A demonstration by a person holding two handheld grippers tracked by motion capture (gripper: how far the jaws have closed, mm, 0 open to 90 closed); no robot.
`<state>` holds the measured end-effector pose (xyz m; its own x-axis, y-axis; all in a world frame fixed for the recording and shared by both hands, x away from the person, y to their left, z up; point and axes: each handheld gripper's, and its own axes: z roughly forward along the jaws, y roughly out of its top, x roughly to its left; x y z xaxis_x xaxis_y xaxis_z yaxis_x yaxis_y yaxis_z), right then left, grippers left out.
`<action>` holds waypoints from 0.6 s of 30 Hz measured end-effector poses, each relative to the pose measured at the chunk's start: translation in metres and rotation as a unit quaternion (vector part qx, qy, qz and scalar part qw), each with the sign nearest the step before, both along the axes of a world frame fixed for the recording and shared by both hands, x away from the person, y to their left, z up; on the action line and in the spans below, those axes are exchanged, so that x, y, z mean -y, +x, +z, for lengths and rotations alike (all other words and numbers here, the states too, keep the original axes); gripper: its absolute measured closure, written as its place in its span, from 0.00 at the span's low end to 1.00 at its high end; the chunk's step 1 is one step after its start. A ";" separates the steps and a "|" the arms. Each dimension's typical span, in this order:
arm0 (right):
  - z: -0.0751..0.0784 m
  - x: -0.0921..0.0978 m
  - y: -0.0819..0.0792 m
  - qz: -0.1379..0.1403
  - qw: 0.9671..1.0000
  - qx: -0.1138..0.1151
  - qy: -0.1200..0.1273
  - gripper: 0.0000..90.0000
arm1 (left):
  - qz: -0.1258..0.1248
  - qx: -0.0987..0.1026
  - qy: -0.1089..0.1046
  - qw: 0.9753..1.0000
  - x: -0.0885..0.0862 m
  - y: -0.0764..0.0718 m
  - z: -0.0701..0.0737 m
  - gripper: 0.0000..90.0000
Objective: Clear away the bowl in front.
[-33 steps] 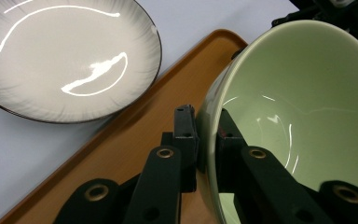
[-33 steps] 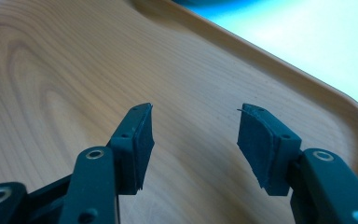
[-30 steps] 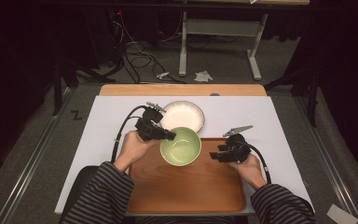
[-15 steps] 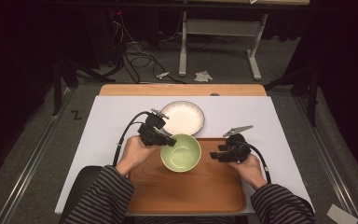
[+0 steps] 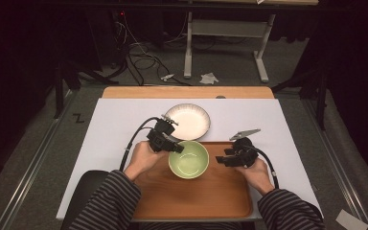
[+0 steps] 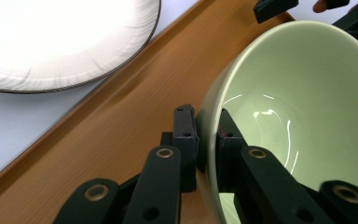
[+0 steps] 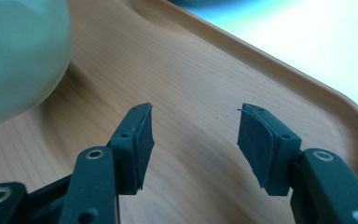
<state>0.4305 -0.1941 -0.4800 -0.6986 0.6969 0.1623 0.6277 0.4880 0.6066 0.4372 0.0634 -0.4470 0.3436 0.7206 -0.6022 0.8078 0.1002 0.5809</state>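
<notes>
We pinch the green bowl (image 5: 189, 158) by its rim in the left gripper (image 5: 173, 146), on the wooden tray (image 5: 220, 191) just before the white plate (image 5: 188, 121); lower gently, level. Right gripper (image 5: 222, 160) gapes empty beside the bowl.

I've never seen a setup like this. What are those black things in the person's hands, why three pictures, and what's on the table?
A person holds a two-jaw gripper in each hand. One camera looks down from above; one rides on each gripper, looking along its jaws. On the table lie a wooden tray and a white plate. The left gripper is clamped on the rim of a green bowl over the tray, one jaw inside, one outside. The right gripper is open beside the bowl, holding nothing.
</notes>
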 end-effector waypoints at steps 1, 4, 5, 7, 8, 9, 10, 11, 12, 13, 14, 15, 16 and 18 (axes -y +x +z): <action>0.000 0.000 0.000 0.000 1.000 0.000 0.002 0.52 | -0.001 0.000 0.002 1.000 0.000 0.001 -0.001 0.92; 0.000 0.000 -0.001 -0.001 1.000 0.001 -0.002 0.52 | 0.002 -0.001 0.004 1.000 0.001 0.001 -0.004 0.92; 0.000 -0.001 -0.001 -0.001 1.000 0.001 0.000 0.52 | 0.001 -0.002 0.005 1.000 0.001 0.002 -0.004 0.92; 0.000 -0.001 0.000 0.001 1.000 0.002 0.000 0.52 | 0.000 -0.003 0.006 1.000 0.001 0.003 -0.006 0.92; 0.000 -0.001 0.000 0.000 1.000 0.000 -0.001 0.52 | 0.000 -0.004 0.007 1.000 0.001 0.003 -0.007 0.92; 0.000 -0.001 0.000 -0.001 1.000 -0.001 0.001 0.52 | 0.000 -0.005 0.007 1.000 0.002 0.004 -0.007 0.92; 0.000 0.000 0.000 0.000 1.000 0.001 0.001 0.52 | 0.002 -0.006 0.006 1.000 0.002 0.004 -0.008 0.92; 0.000 0.000 0.000 0.001 1.000 0.000 0.001 0.52 | 0.002 -0.006 0.007 1.000 0.003 0.004 -0.009 0.92; 0.000 0.000 0.000 0.000 1.000 0.000 0.000 0.52 | 0.004 -0.007 0.005 1.000 0.003 0.004 -0.010 0.92; 0.000 0.000 0.000 0.000 1.000 0.000 -0.001 0.52 | 0.004 -0.008 0.006 1.000 0.003 0.005 -0.010 0.92; 0.000 -0.001 0.000 -0.001 1.000 -0.001 0.000 0.52 | 0.003 -0.009 0.007 1.000 0.003 0.005 -0.011 0.92; 0.001 -0.001 -0.001 -0.002 1.000 -0.003 0.000 0.52 | 0.004 -0.010 0.007 1.000 0.003 0.005 -0.012 0.92; 0.000 -0.001 0.000 0.001 1.000 0.000 0.000 0.52 | 0.004 -0.011 0.008 1.000 0.003 0.006 -0.012 0.92; 0.000 -0.001 0.000 -0.001 1.000 -0.003 0.001 0.52 | 0.005 -0.012 0.009 1.000 0.002 0.007 -0.013 0.92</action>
<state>0.4302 -0.1933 -0.4797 -0.6968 0.6974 0.1678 0.6317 0.4858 0.6041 0.4438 0.0609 -0.4604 0.3224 0.7349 -0.5967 0.8201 0.0980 0.5637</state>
